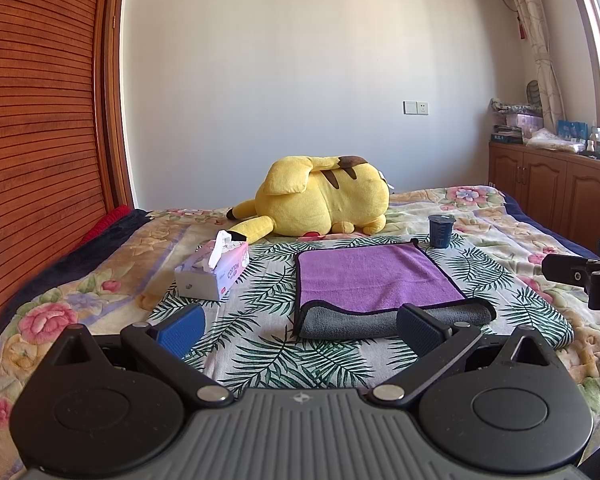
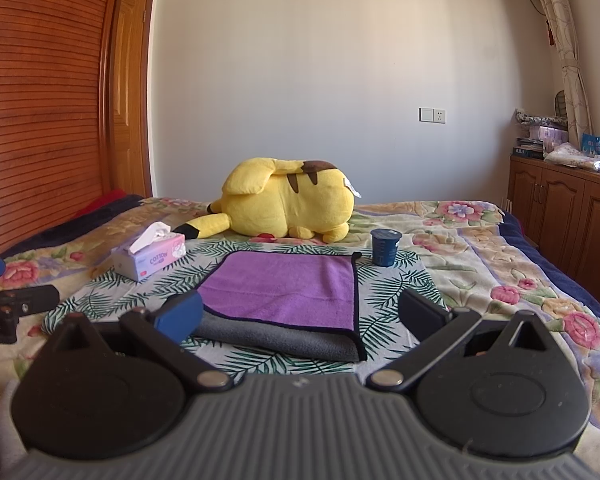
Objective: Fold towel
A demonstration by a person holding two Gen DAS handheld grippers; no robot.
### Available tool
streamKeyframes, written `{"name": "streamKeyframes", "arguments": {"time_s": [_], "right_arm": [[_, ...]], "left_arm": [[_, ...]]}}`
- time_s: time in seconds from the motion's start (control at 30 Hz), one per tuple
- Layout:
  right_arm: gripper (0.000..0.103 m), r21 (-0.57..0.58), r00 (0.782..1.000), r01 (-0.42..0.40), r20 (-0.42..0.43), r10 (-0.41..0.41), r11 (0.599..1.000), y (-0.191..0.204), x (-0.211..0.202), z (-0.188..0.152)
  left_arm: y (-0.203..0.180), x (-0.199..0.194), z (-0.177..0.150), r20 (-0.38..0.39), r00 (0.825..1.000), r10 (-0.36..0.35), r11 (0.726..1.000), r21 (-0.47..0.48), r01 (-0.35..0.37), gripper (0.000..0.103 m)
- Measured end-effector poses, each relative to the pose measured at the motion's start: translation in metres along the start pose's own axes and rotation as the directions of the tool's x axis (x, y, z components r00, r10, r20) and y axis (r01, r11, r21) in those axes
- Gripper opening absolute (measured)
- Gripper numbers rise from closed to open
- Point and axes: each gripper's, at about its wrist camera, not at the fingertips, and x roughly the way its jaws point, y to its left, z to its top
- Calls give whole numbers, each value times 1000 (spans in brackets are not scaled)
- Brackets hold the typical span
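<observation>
Both tongs held level, jaws spread wide and empty, short of the folded towel on the bed.
Left tongs; right tongs. Only the right view shows the door.

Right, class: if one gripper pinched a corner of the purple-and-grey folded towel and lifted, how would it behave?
The purple-and-grey folded towel would probably droop and unfold, since its layers lie soft and loose on the leaf-print cloth. It looks plush, so the fingers should grip it without slipping. It is likely light: it barely dents the bedding.
</observation>
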Motion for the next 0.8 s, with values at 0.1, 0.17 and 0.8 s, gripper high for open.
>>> {"name": "streamKeyframes", "arguments": {"time_s": [0.1,0.17,0.8], "right_arm": [[103,0,1000,-1,-2,1,1000,1,0,0],[103,0,1000,-1,-5,1,1000,-1,0,-2],[103,30,998,2,-67,0,1000,-4,24,-3]], "left_arm": [[1,1,1,-2,1000,0,1000,0,0,85],[0,1,2,-6,1000,0,1000,1,0,85],[-1,26,3,-83,996,-19,1000,-8,19,85]]}}
